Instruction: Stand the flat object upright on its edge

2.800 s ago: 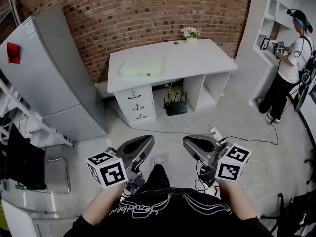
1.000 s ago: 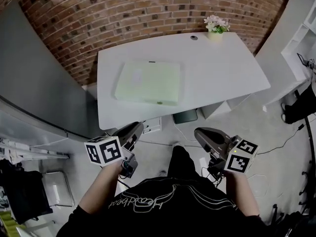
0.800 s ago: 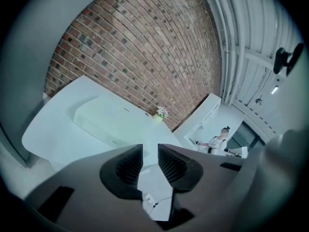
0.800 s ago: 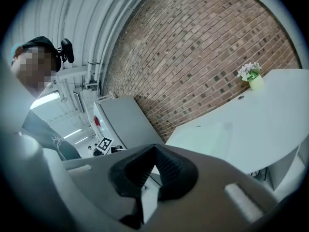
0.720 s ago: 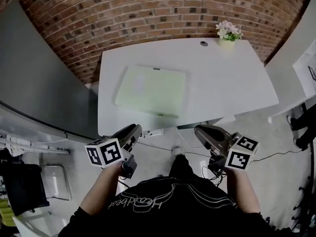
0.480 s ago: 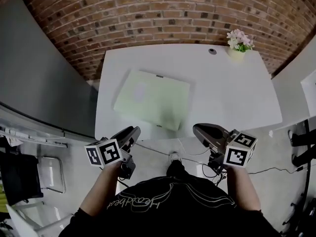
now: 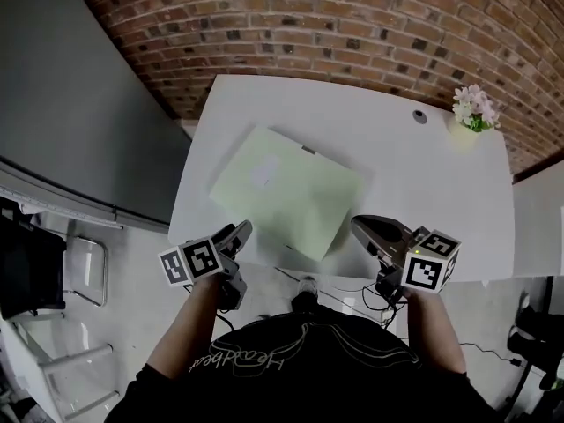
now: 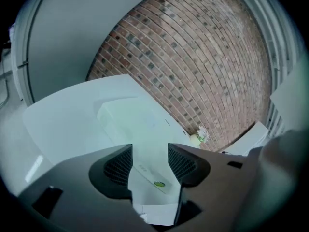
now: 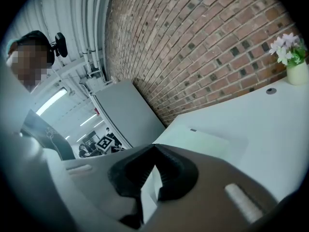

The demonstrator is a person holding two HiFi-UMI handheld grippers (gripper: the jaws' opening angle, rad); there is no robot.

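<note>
The pale green flat case (image 7: 286,192) is seen lying flat on the white counter (image 7: 414,183), near its front edge. The left tongs (image 7: 238,233) are held before it, jaws opening, nothing gripped. The right tongs (image 7: 363,227) are closed and empty.

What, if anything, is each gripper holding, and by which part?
Nothing. The left gripper is opening its jaws, nothing between them; the right gripper is shut, empty. The green case lies untouched.
</note>
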